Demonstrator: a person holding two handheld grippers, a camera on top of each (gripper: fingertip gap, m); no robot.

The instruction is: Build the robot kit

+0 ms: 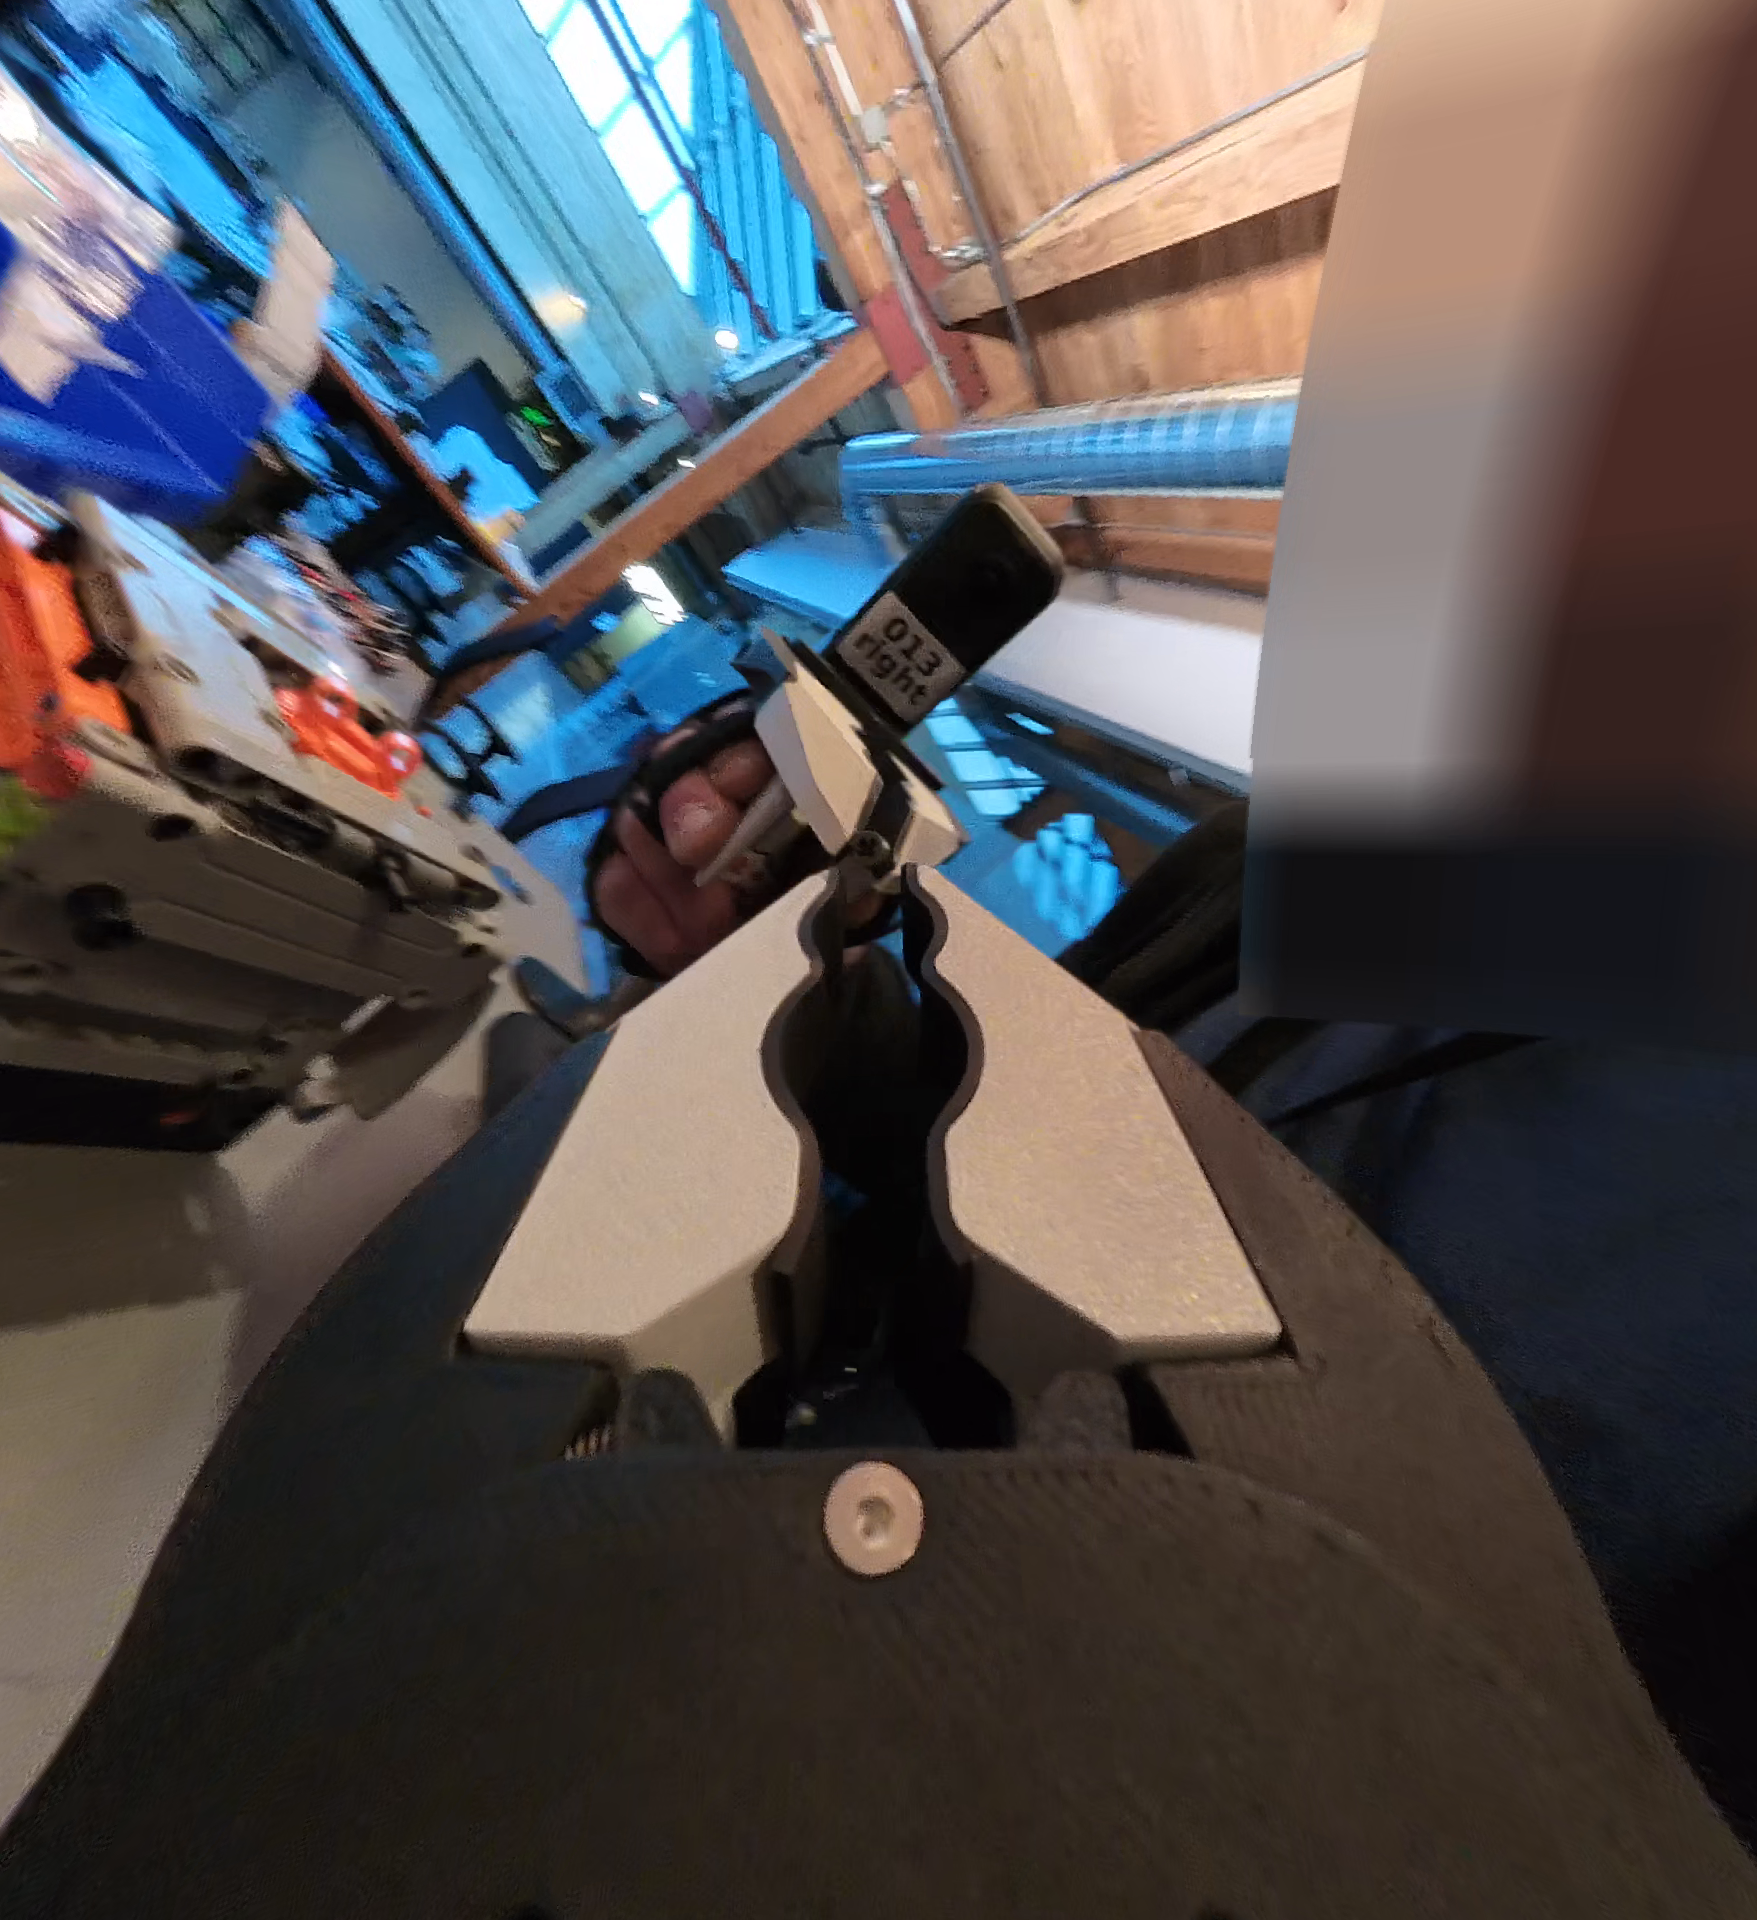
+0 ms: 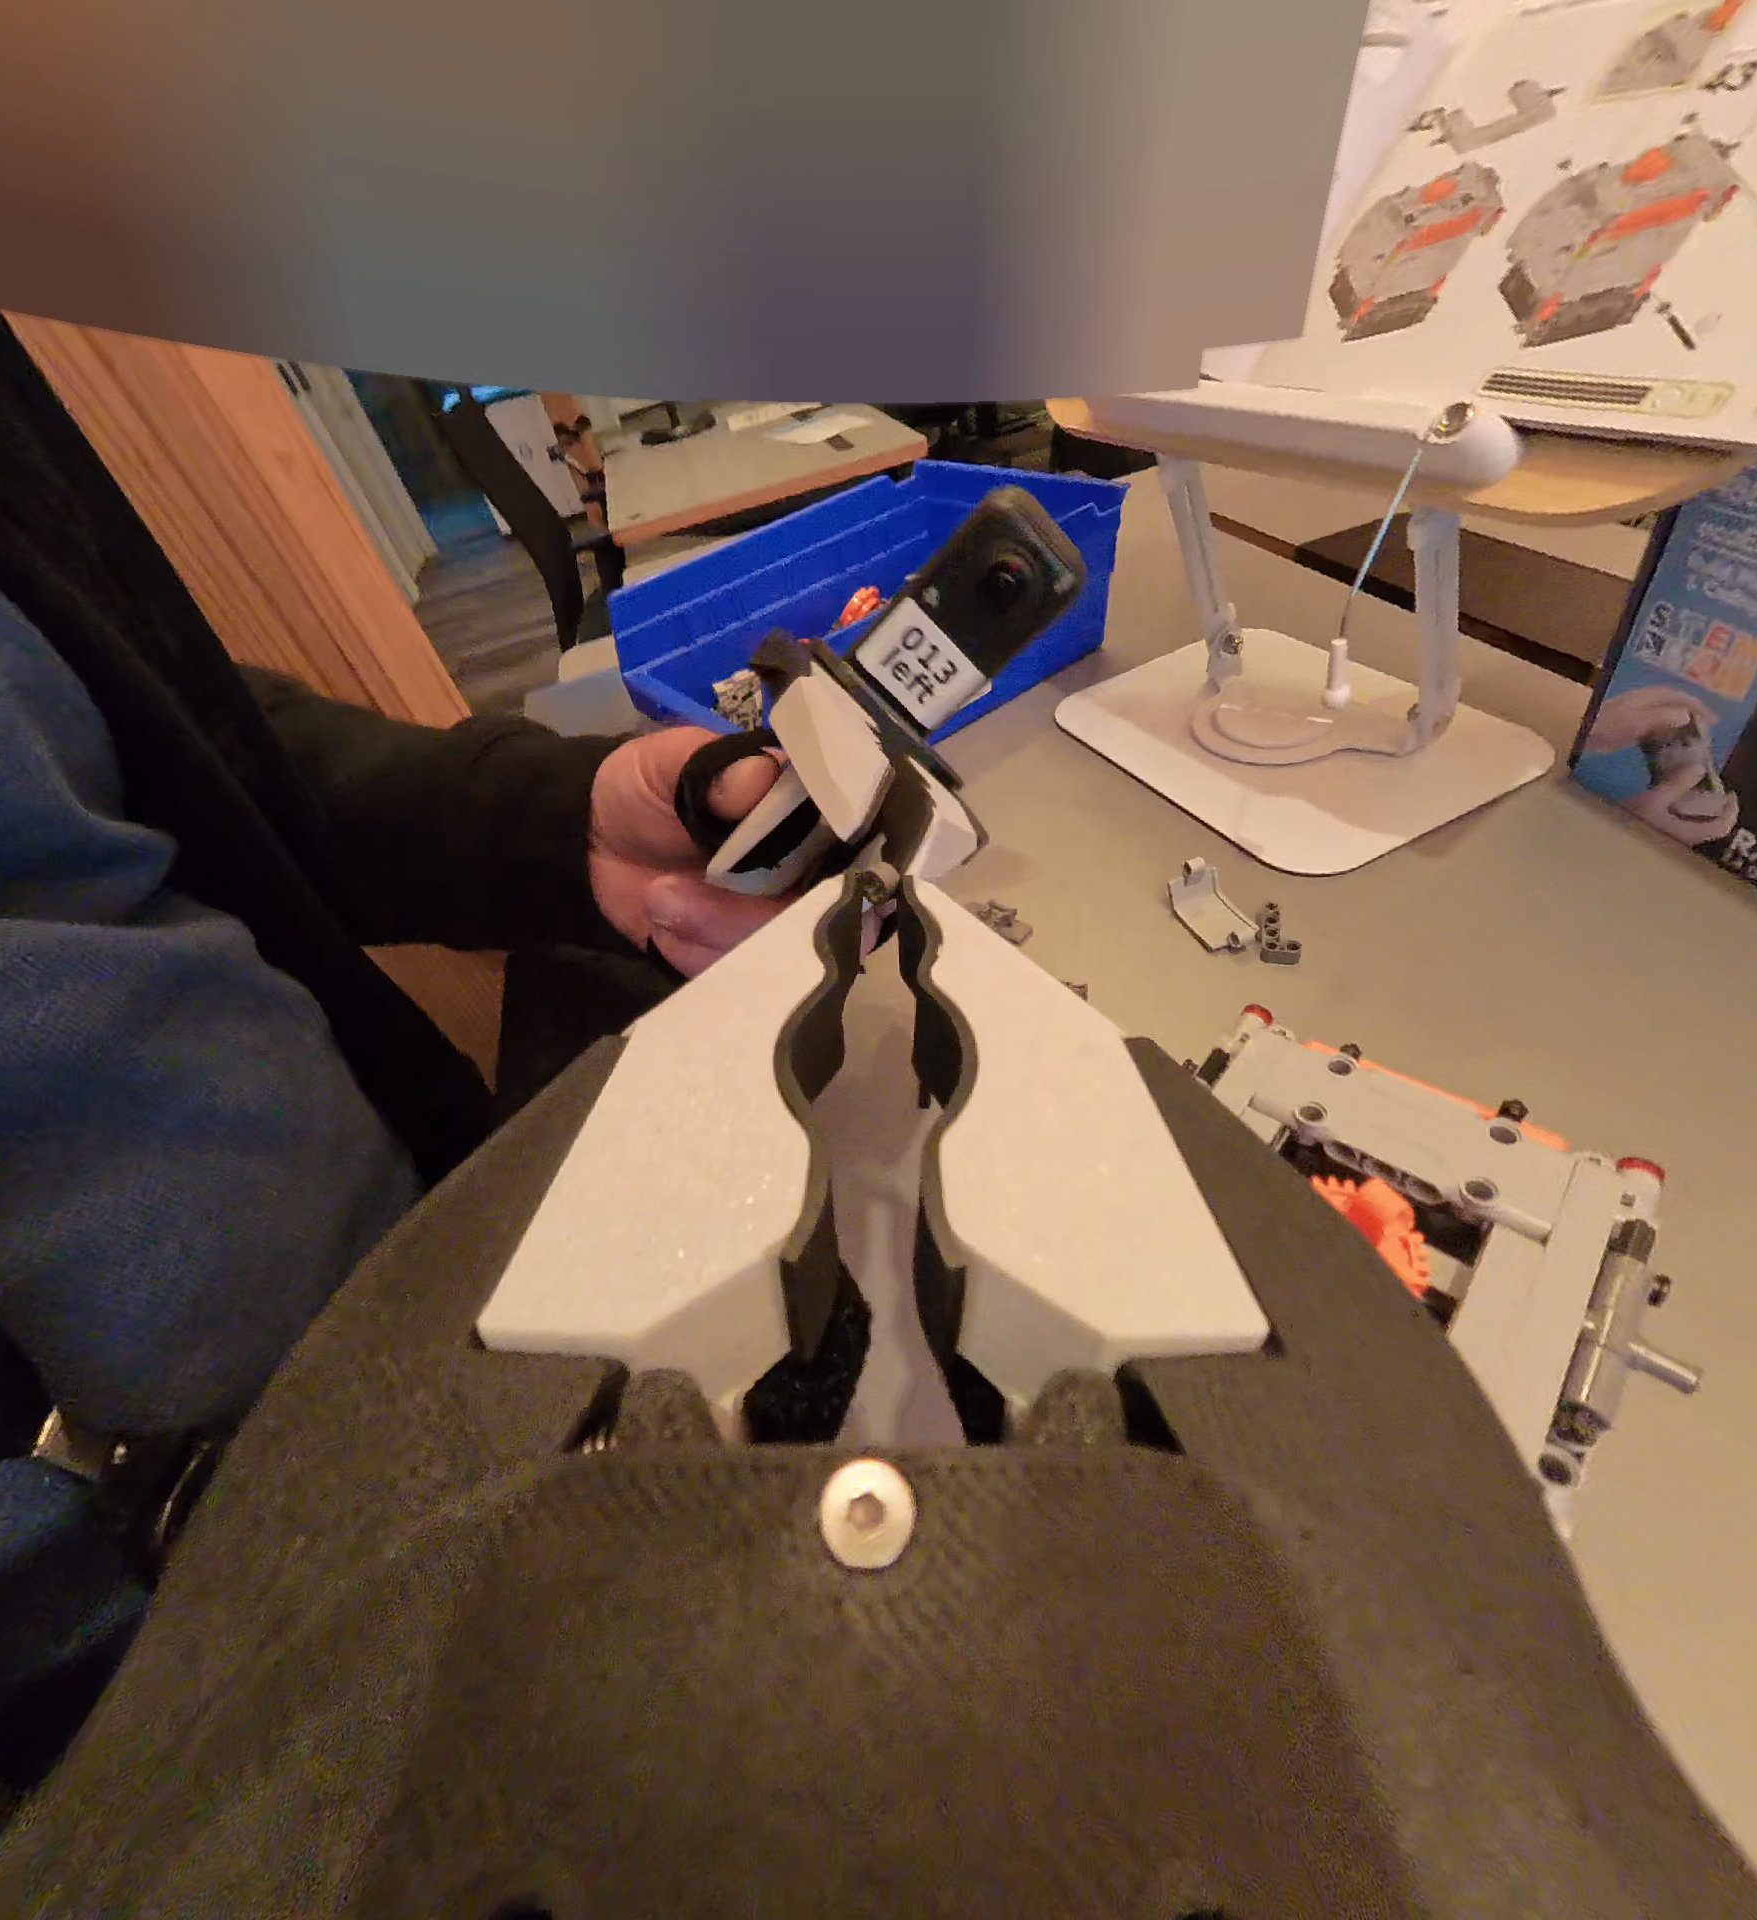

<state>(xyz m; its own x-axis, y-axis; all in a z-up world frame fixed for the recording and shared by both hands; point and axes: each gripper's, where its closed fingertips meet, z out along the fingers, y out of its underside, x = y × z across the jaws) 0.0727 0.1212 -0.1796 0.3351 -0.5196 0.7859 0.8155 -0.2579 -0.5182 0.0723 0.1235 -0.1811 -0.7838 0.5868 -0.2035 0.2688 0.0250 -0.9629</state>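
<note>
I am looking at a workshop room with a timber-clad wall (image 1: 1113,208) and a ribbed metal duct (image 1: 1061,447) running along it. Below them lies a plain grey table (image 2: 1476,935). My landmark on it is the white book stand (image 2: 1300,769), which carries an open instruction booklet (image 2: 1580,208) with printed assembly drawings. Right of the stand is a printed cardboard box (image 2: 1705,727). Left of the stand sits a blue bin (image 2: 780,582) with a few grey and orange pieces in it. In front of the stand lies a grey-and-orange brick-built model (image 2: 1373,1112). Between that and the stand lie a few loose grey parts (image 2: 1212,914). Left of the stand and off the table, the left gripper (image 1: 872,883) and right gripper (image 2: 876,894) meet tip to tip, each carrying a black camera with a white label. Both sets of jaws stand nearly together with a narrow slit. A small dark part (image 1: 866,850) sits where they meet; I cannot tell which jaws pinch it.
</note>
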